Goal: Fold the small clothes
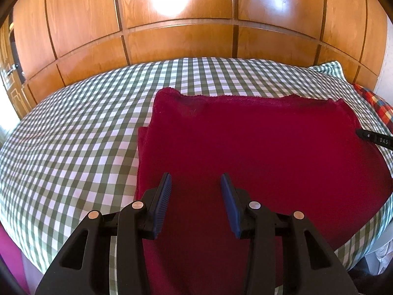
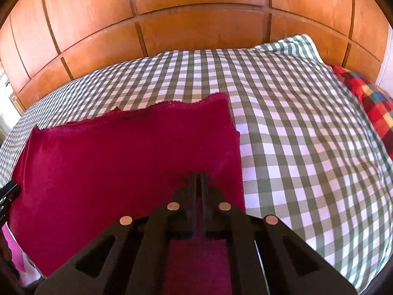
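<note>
red cloth (image 1: pixel 258 142) on checked bedsheet (image 1: pixel 73 135), folded flat

Both wrist views low, close — facing wooden wardrobe (image 1: pixel 176 41), sharing red cloth (image 1: pixel 258 142) on checked bed (image 1: pixel 73 135)

The near edge of the dark red cloth (image 1: pixel 258 142) is hidden beneath the left tool (image 1: pixel 196 184). In the right wrist view the right tool (image 2: pixel 199 175) covers that edge too; whether cloth lies between its closed fingertips cannot be told. The multicolored checked fabric (image 2: pixel 368 98) is cut off at the right edge.
</note>
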A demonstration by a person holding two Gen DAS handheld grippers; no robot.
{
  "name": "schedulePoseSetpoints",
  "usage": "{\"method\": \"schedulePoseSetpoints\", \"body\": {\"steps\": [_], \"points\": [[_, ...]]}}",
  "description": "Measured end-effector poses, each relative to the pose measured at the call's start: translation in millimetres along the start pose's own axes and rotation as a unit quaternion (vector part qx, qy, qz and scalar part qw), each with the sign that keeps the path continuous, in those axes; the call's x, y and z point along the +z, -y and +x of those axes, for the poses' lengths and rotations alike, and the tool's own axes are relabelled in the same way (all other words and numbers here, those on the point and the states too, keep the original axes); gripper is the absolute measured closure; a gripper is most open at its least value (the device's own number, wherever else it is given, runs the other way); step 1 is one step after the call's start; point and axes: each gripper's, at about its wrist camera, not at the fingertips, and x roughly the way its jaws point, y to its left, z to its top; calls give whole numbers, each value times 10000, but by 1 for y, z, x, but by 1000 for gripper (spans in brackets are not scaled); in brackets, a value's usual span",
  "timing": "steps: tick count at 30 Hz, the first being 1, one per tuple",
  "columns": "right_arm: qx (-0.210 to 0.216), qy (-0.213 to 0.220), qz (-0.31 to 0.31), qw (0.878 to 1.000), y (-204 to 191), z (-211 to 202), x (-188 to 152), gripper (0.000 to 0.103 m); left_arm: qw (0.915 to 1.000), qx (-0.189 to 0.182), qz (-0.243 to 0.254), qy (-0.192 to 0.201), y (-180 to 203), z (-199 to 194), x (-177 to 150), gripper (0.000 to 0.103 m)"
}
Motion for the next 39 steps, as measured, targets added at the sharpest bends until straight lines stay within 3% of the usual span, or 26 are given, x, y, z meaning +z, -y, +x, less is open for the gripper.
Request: {"method": "schedulePoseSetpoints", "body": {"steps": [7,9,12,15,18,22,26,29,34,36,39], "points": [[346,-80,292,9989,13,-1,3,97,9998,-34,-185,-22,-3,4,1,57],[474,-92,327,9983,19,-8,6,85,9998,-51,-209,-15,-4,4,2,57],[923,-164,487,9944,29,-17,3,57,9997,-65,-241,-11,-6,3,3,57],[1101,-212,495,9925,35,-26,-3,52,9997,-57,-250,4,-5,1,4,57],[1123,-184,785,9904,53,-35,-10,39,9997,-69,-250,17,-4,-1,4,57],[1384,-360,1241,9819,76,-31,-18,39,9996,-77,-288,-23,-4,0,4,57],[2007,-792,1134,9698,69,-19,-32,39,9988,-214,-446,-26,-3,-5,4,57],[2215,-827,1122,9652,64,-19,-37,39,9978,-418,-522,-29,-2,-8,3,57],[2360,-837,1227,9603,68,-20,-43,39,9977,-429,-523,-94,1,-7,-1,57],[2534,-863,1248,9554,71,-24,-50,39,9974,-436,-558,-108,1,-8,-3,47],[2623,-876,1179,9537,63,-25,-56,39,9965,-520,-648,-129,1,-8,-5,47]]}}
